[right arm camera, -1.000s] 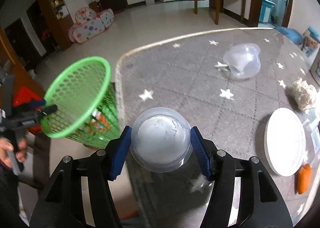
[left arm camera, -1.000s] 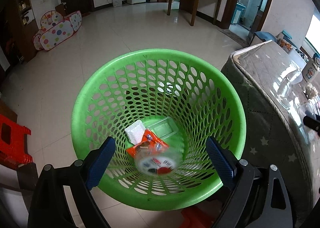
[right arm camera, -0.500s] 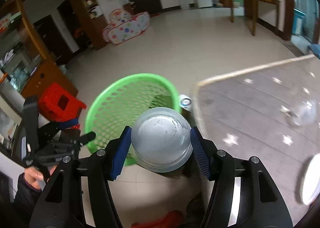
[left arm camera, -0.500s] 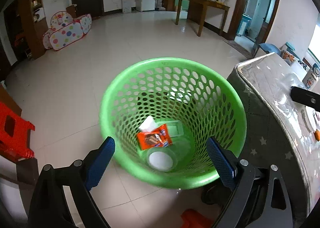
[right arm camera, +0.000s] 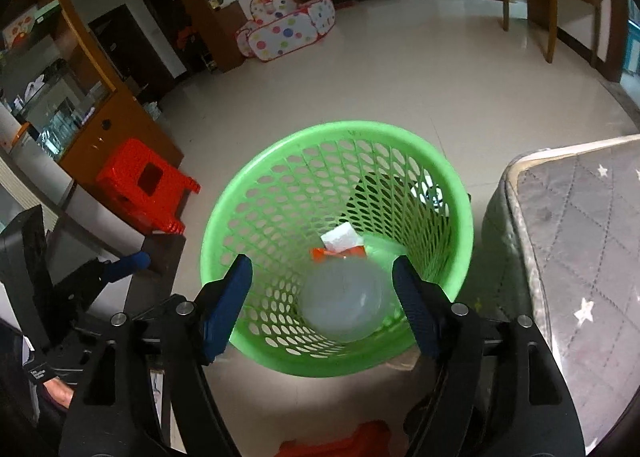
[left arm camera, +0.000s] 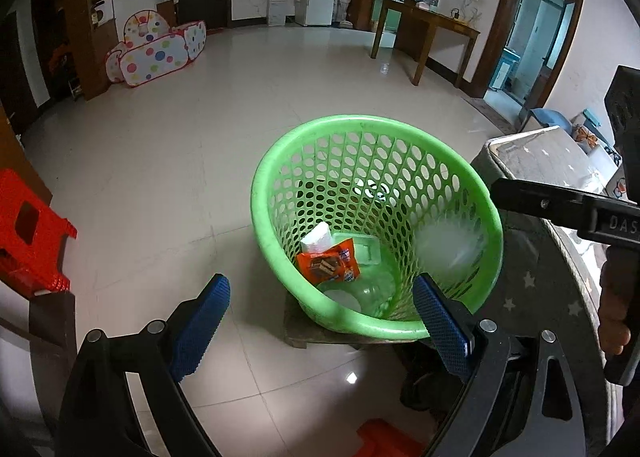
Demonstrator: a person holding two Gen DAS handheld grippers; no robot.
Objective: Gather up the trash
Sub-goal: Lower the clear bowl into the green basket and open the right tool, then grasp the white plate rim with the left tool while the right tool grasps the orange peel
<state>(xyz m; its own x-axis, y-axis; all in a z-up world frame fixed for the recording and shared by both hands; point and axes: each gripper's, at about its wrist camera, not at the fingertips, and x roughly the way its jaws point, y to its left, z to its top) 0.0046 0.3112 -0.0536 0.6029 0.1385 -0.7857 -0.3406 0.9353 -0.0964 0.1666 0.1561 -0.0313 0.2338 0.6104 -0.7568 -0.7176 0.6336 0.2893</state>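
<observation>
Left wrist view: the left tool (left arm camera: 320, 321), jaws apart and empty, points at the green perforated plastic basket (left arm camera: 372, 321). A blurred translucent plastic bowl (left arm camera: 448, 249) sits inside, ahead-right.

Right wrist view: the right tool (right arm camera: 322, 299), jaws opening, frames the bowl (right arm camera: 342, 307) in the basket (right arm camera: 256, 197), pads clear.

Bright green perforated basket (right arm camera: 280, 193) holds an orange wrapper (left arm camera: 329, 263), white paper (left arm camera: 317, 237) and a cloudy translucent bowl (right arm camera: 342, 307). At ten o'clock, a red stool (right arm camera: 146, 187); grey star-patterned surface (right arm camera: 580, 241).
</observation>
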